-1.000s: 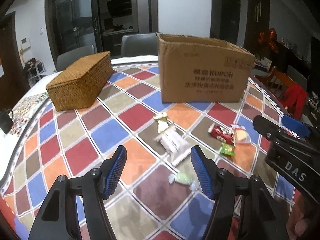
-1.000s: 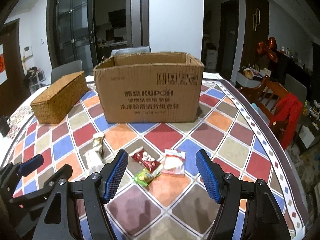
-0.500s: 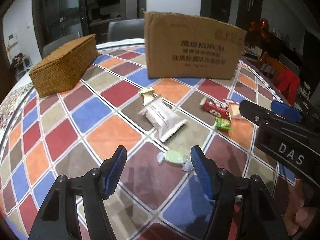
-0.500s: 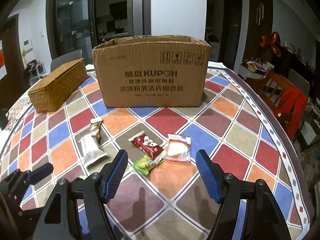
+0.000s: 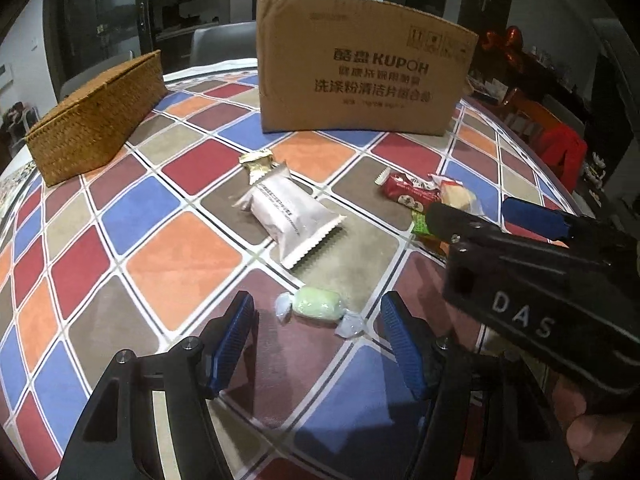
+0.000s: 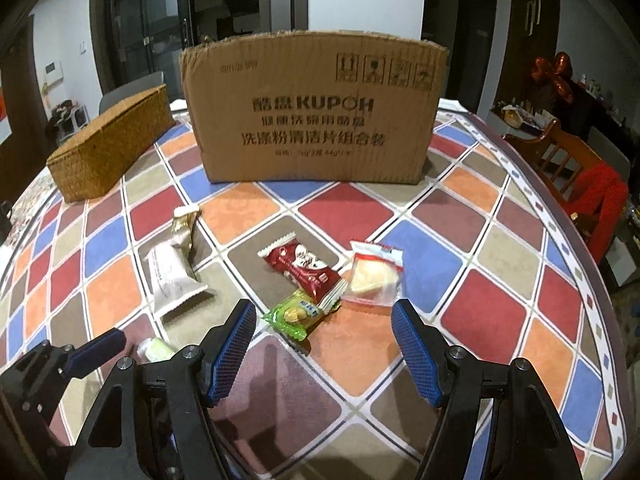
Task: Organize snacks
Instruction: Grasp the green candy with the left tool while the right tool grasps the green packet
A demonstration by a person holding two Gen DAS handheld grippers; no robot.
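Six snacks lie on the checked table (image 6: 460, 264) before the cardboard box (image 6: 312, 120). Left claw (image 5: 318, 338) open, empty, straddling green candy (image 5: 318, 308). Right claw (image 6: 324, 344) open, empty, near green packet (image 6: 294, 316), which the left view half hides.

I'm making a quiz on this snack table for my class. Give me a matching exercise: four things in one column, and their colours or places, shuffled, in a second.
Things:
1. twisted-wrap candy
2. long pillow packet
3. woven basket
4. cardboard box

Descriptions:
A. silvery white, lying beside a small gold wrapper
B. printed with KUPOH
C. pale green, just ahead of the left gripper
D. golden brown, at the table's far left

Pairs: 1-C, 2-A, 3-D, 4-B
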